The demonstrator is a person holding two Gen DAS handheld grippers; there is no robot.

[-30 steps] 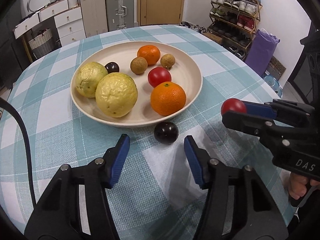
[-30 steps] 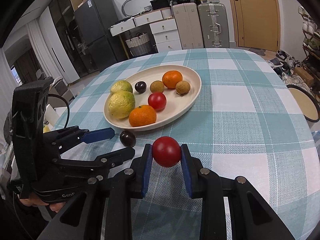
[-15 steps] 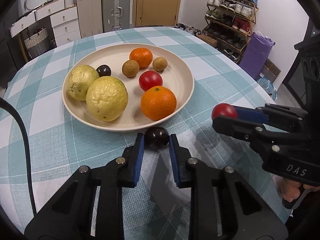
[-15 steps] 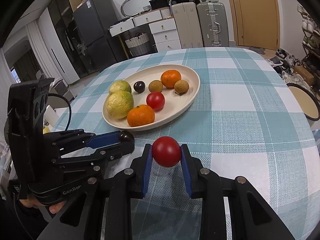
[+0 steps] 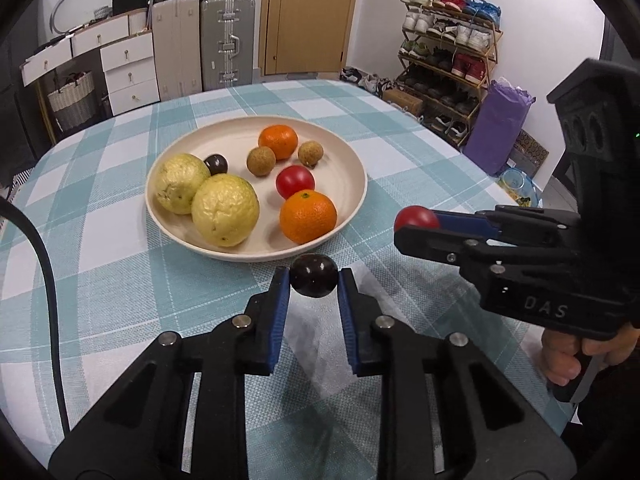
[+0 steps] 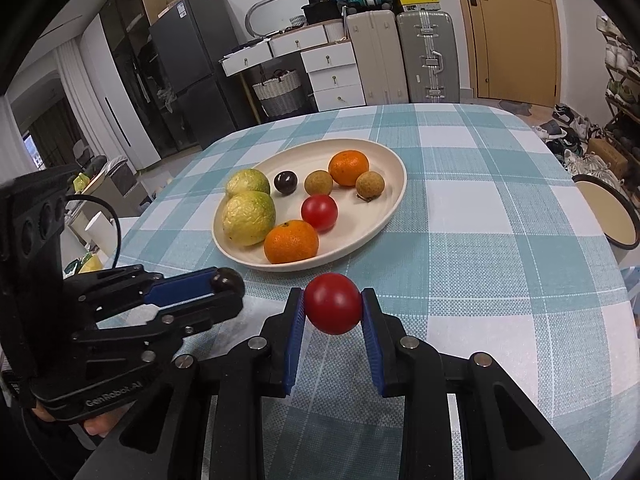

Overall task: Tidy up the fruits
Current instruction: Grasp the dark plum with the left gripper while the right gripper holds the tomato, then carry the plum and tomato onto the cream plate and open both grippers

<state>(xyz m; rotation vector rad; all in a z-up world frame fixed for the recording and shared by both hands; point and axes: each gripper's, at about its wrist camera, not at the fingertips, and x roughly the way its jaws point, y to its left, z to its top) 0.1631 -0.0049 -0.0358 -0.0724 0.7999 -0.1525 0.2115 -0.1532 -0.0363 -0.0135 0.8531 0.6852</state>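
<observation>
The dark round fruit (image 5: 313,275) is pinched between the blue pads of the left gripper (image 5: 313,286), clear of the checked tablecloth (image 5: 100,280), just short of the near rim of the cream plate (image 5: 356,168). The plate lies straight ahead of and slightly below it, so a short forward carry over the rim is judged to be what the drop needs. No long axis is offered by the fruit; orientation is irrelevant. Free plate floor is seen between the big yellow fruit (image 5: 225,210) and the near orange (image 5: 308,216). The red tomato (image 6: 333,303) is clamped in the right gripper (image 6: 333,314), held further off to the right, so the left hand is nearer.
</observation>
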